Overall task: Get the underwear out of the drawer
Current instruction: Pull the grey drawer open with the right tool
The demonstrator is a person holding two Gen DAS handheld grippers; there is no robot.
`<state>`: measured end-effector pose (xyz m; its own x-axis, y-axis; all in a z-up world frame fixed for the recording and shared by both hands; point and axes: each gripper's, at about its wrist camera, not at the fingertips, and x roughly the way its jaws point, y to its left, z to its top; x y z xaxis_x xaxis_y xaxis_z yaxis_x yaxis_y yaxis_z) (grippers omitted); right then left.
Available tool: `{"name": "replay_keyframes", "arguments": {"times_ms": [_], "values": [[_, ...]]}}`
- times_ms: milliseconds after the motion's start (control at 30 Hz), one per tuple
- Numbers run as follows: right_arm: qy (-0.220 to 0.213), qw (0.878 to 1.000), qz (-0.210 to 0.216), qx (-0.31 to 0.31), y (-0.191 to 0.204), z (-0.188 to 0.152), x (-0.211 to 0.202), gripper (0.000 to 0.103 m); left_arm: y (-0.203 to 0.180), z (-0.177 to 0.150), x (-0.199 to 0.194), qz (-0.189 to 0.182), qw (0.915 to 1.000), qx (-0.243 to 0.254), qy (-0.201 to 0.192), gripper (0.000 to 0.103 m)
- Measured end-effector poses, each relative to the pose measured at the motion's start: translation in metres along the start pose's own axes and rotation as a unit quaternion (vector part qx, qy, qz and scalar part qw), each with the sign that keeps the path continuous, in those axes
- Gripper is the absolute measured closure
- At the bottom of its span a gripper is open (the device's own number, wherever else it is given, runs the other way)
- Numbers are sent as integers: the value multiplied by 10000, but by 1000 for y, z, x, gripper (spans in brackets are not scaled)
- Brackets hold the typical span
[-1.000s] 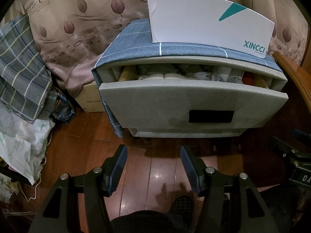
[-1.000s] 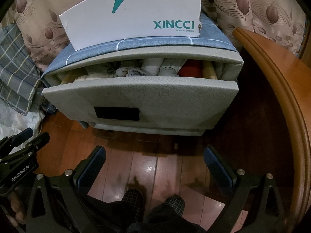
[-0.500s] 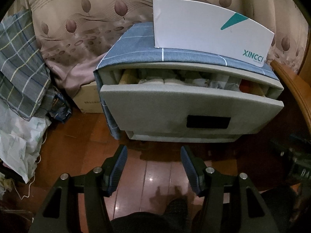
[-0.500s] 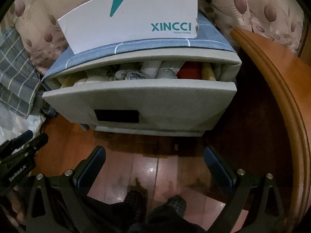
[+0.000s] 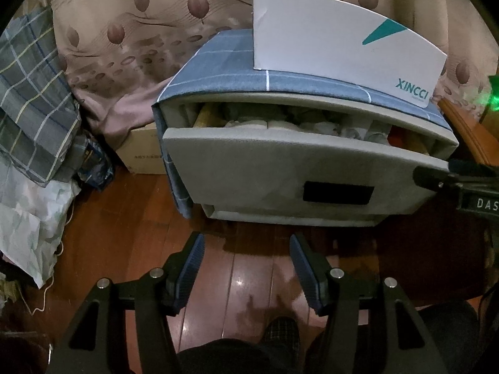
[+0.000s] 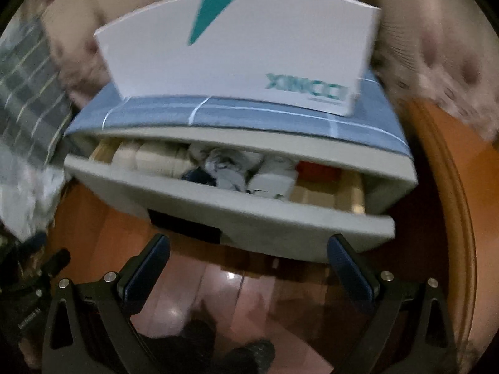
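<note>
Grey drawer (image 6: pixel 218 215) pulled partly out of the cabinet, folded underwear (image 6: pixel 230 171) packed inside, right claw (image 6: pixel 249 265) spread wide and empty just before the drawer front, left claw (image 5: pixel 246 268) spread, empty, over the wooden floor (image 5: pixel 131 237), white box (image 5: pixel 336 46) on the cabinet top

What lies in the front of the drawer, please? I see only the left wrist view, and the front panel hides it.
Observer: The right wrist view shows a dark blue piece against the drawer front, below a white patterned bundle.
Operator: Is the right gripper open?
Observer: Yes, the right gripper is open and empty.
Operator: Any bare spot?
Observer: Bare wood shows at the drawer's right end.
</note>
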<state>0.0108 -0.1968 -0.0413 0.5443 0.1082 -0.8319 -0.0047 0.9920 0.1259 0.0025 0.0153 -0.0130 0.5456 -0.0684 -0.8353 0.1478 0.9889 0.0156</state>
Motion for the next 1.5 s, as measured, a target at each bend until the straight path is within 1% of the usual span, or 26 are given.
{"name": "replay_keyframes", "arguments": {"times_ms": [100, 233, 300, 367, 533, 633, 767, 900, 1000, 1167, 1367, 1500], "values": [[239, 9983, 187, -489, 6, 11, 11, 3, 3, 0, 2, 20, 10000, -66, 44, 45], [572, 9917, 304, -1107, 12, 25, 28, 3, 8, 0, 4, 47, 9999, -127, 103, 45], [755, 9875, 326, -1348, 14, 29, 38, 3, 11, 0, 5, 76, 9998, -139, 125, 45], [859, 9826, 240, -1630, 18, 33, 46, 3, 13, 0, 6, 89, 9997, -176, 159, 45], [1183, 9726, 284, -1981, 25, 37, 71, 3, 19, 0, 7, 81, 9993, -288, 208, 45], [1263, 9701, 266, -2055, 32, 36, 81, 2, 20, 0, 8, 96, 9992, -299, 229, 45], [1238, 9703, 205, -2068, 34, 29, 87, 0, 22, 0, 9, 87, 9991, -344, 251, 45], [1221, 9716, 233, -2013, 35, 23, 85, 0, 23, 0, 8, 75, 9989, -396, 249, 45], [1277, 9713, 237, -1994, 33, 26, 86, 0, 24, 1, 7, 84, 9988, -420, 222, 45], [1336, 9709, 297, -1964, 39, 16, 84, 0, 29, 3, 8, 96, 9987, -476, 180, 45], [1381, 9698, 296, -1990, 44, 4, 76, 0, 39, 2, 5, 55, 9978, -655, 129, 45], [1478, 9689, 406, -1945, 45, -4, 70, 0, 44, 2, 2, 46, 9970, -770, 81, 45]]}}
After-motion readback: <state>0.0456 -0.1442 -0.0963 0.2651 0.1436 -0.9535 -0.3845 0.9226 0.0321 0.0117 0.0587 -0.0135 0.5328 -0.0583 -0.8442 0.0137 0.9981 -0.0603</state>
